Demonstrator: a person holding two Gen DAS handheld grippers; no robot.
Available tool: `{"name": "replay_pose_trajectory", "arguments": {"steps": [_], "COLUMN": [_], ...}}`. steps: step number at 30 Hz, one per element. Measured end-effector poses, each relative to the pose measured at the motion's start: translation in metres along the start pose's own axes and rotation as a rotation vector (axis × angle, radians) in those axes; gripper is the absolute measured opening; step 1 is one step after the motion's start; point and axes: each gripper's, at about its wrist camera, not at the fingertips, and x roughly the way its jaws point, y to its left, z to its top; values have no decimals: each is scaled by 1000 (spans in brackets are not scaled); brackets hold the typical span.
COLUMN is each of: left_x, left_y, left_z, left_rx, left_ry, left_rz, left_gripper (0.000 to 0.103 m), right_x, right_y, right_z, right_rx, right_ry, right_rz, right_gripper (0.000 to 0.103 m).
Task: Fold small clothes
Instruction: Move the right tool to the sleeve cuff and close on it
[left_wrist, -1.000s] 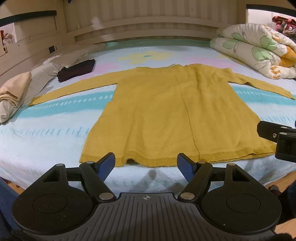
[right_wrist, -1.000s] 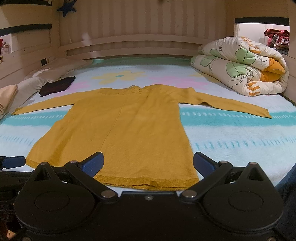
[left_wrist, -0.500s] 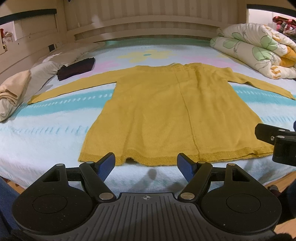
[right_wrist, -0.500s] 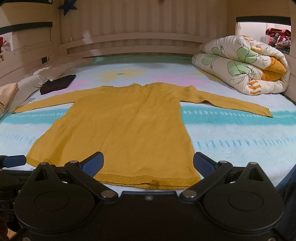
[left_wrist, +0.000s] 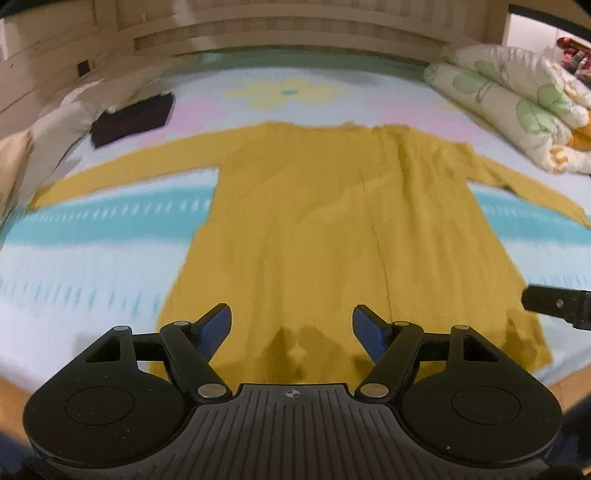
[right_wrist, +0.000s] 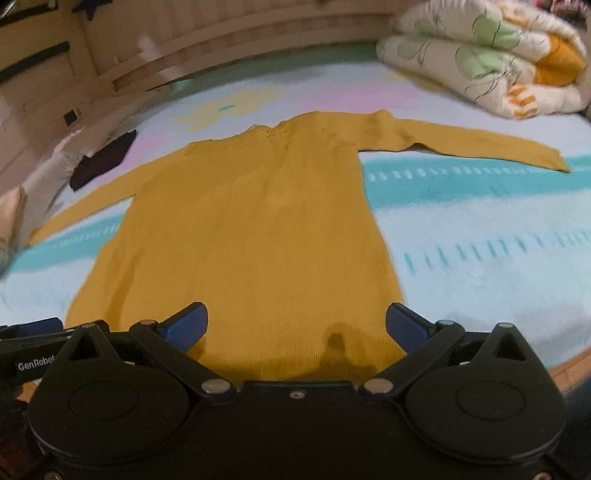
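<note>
A: Where's the garment?

B: The sweater (left_wrist: 314, 221) lies flat on the bed (left_wrist: 92, 266), hem toward me, neckline at the far side, both sleeves out sideways. Nothing folded yet, I judge.

A: Tongs?

B: Left tongs (left_wrist: 291, 326) stand apart, nothing between them, low over the hem near its middle. Right tongs (right_wrist: 295, 325) stand apart too, empty, over the hem toward its right corner. I see no contact with the cloth from either.

A: How will it handle?

B: Knit, soft, light, I judge. It will drape and sag from any pinch, and may stretch if I drag it. The bed cover looks fleecy, so the knit may cling instead of sliding. Lift, don't pull.

A: Where do I take hold?

B: My read: the right sleeve (right_wrist: 480, 147) near its cuff, or the hem corners, where the edge band gives something firmer to pinch. Pinching mid-panel would just raise a tent.

A: Any containers?

B: None in view. Only a rolled quilt (right_wrist: 498, 59) far right, a dark folded cloth (left_wrist: 133, 118) far left beside pillows (left_wrist: 55, 129), all well apart from the sweater.

A: Picture quality?

B: Both views are smeared; fine knit detail is unclear.
</note>
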Motion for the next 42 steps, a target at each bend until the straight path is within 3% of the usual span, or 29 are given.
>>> {"name": "replay_pose_trajectory", "arguments": {"steps": [6,9,12,17,18,20,22,25,27,30,35,42], "left_x": [24,41,58,94,101,112,121,134,144,160,180,193], "left_y": [-2,-10,-13,-19,-21,-24,-29,-41,-46,-48,-50,-43], "left_z": [64,93,114,139,143,149,156,163,163,163,157,158], "left_rx": [8,40,22,-18,-21,-13,4,60,99,87,106,97], "left_ry": [-10,-4,-6,79,94,108,112,67,46,78,147,170], "left_rz": [-53,-46,-38,-70,-80,-103,-114,-71,-39,-45,-49,-21], "left_gripper": [71,71,71,71,71,71,66,66,66,66,66,66], "right_x": [42,56,63,64,66,68,75,80,82,90,106,116], "right_y": [-37,-64,-92,-152,-166,-198,-229,-271,-296,-336,-371,-393], "right_z": [64,98,133,174,178,184,184,181,184,177,180,179], "right_rx": [136,205,220,218,232,280,330,385,442,529,570,581], "right_ry": [203,236,209,60,47,41,40,49,60,52,35,-9], "right_rz": [53,55,-29,-160,-183,-210,-238,-270,-285,-285,-306,-298], "right_gripper": [102,102,102,100,90,84,84,82,74,70,69,68]}}
